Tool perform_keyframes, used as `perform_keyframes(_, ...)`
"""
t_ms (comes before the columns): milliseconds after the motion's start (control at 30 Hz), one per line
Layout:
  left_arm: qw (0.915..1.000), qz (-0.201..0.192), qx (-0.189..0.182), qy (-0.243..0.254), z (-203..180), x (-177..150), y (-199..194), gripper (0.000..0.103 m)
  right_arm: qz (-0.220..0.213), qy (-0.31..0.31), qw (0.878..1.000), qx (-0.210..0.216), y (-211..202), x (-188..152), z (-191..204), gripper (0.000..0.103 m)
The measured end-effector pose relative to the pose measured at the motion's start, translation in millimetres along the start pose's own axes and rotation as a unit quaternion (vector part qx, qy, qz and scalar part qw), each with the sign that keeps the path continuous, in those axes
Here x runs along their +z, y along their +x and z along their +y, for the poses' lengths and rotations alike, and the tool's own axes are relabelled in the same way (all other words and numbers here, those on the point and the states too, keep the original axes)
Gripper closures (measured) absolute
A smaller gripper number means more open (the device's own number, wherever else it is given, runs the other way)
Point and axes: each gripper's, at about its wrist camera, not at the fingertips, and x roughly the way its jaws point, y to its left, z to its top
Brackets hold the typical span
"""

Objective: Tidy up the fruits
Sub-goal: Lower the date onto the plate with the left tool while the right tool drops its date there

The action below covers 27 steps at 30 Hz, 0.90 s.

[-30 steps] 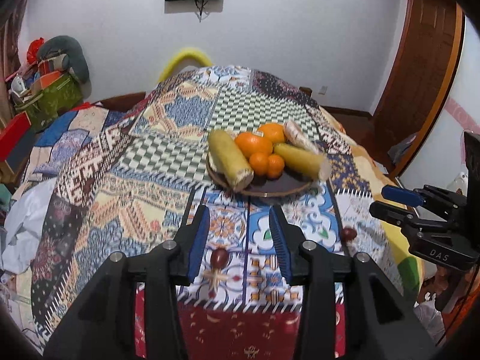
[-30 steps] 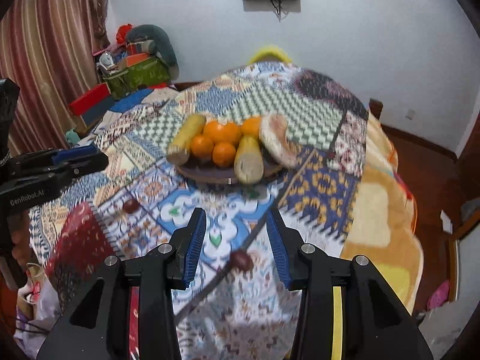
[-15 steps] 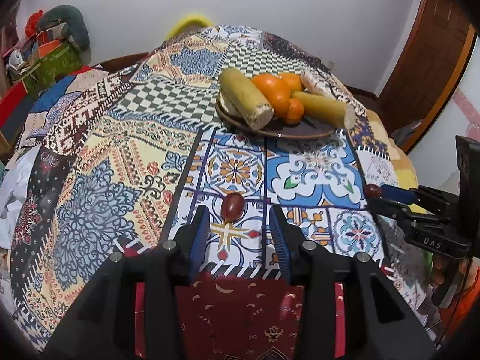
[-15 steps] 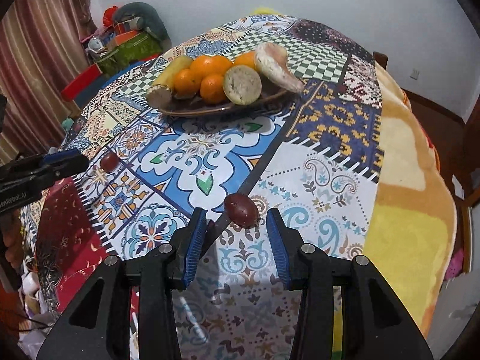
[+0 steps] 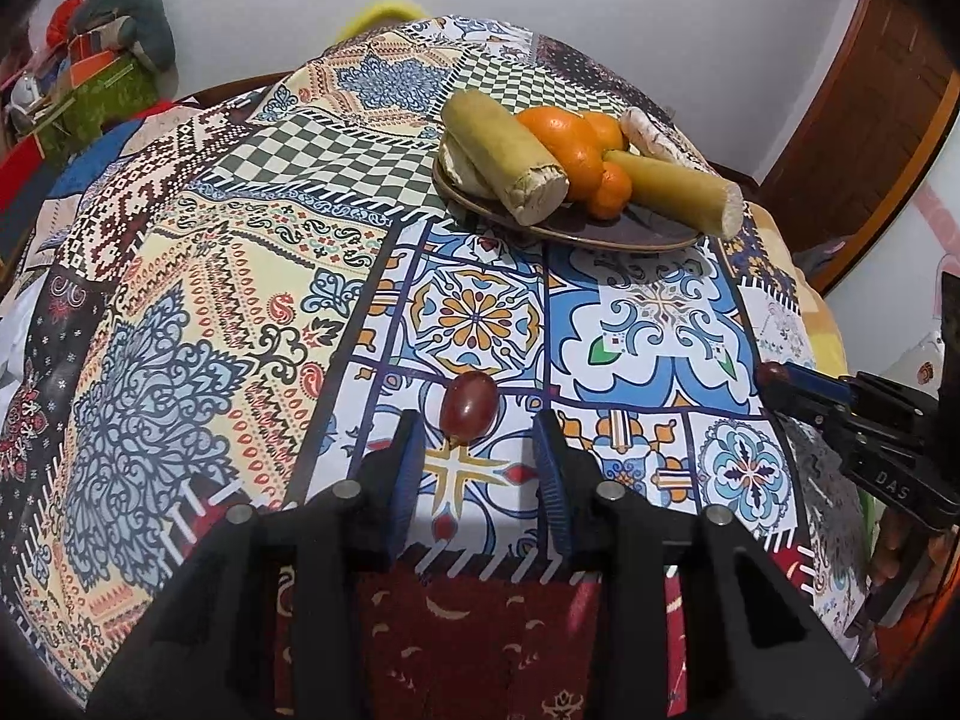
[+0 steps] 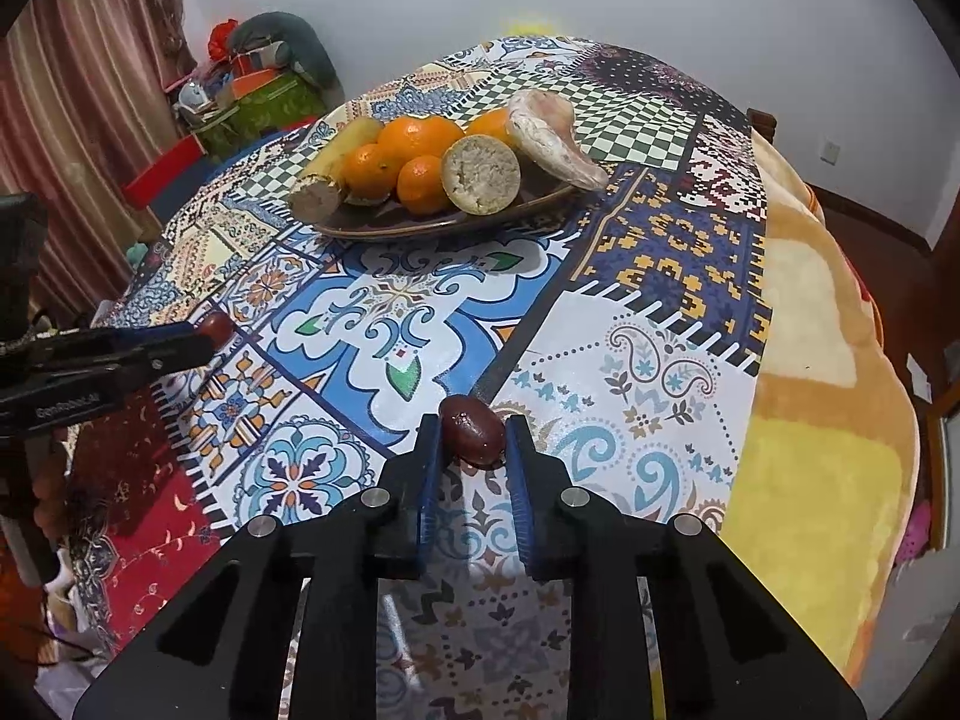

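The right gripper (image 6: pixel 471 444), with black arms and blue ribbed pads, is seen lowered to the patterned patchwork tablecloth (image 6: pixel 630 324) near the counter's front edge; its jaws are narrowed around a small dark red oval fruit (image 6: pixel 472 427), and both pads appear to touch the fruit's sides, though a firm clamp cannot be confirmed since the fruit is resting on the cloth. The left gripper (image 5: pixel 477 444), of the same black and blue build, is held wide open just above the cloth, also near the front edge; a second small dark red oval fruit (image 5: pixel 468 405) is seen just ahead of its fingertips, nearer the left pad, touched by neither. In the left wrist view the right gripper (image 5: pixel 780 381) is visible at the right side with its fruit at the tip. In the right wrist view the left gripper (image 6: pixel 207 339) is visible at the left side, with the second fruit (image 6: pixel 217 327) just beyond its tip. Further back, toward the middle of the counter, a dark brown shallow oval dish (image 6: pixel 384 227) is set, well apart from both small fruits. On it are piled several round oranges (image 6: pixel 420 141), two yellowish cylindrical cut pieces (image 5: pixel 504 147) and a pale, rough elongated piece (image 6: pixel 549 138). Behind the counter a white wall (image 6: pixel 690 12) is seen, and a red striped curtain (image 6: pixel 78 108) at the left.
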Motion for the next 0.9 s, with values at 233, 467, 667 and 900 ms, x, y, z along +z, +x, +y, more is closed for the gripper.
perform_keyframes(233, 1.0000, -0.005, 0.008, -0.002, 3, 4, 7, 0.083, -0.007, 0.001, 1.000, 0.007, -4, 2, 2, 0.084)
perform_keyframes(467, 0.9996, -0.019, 0.015, 0.014, -4, 6, -2, 0.084, -0.016, -0.004, 1.000, 0.015, -9, 8, 6, 0.084)
perform_keyframes(667, 0.9987, -0.045, 0.010, 0.022, -13, 14, -21, 0.084, -0.040, -0.008, 0.999, 0.022, -19, 22, 12, 0.084)
perform_keyframes(900, 0.9967, -0.073, -0.001, 0.033, -23, 33, -35, 0.084, -0.074, -0.016, 0.997, 0.030, -31, 44, 18, 0.084)
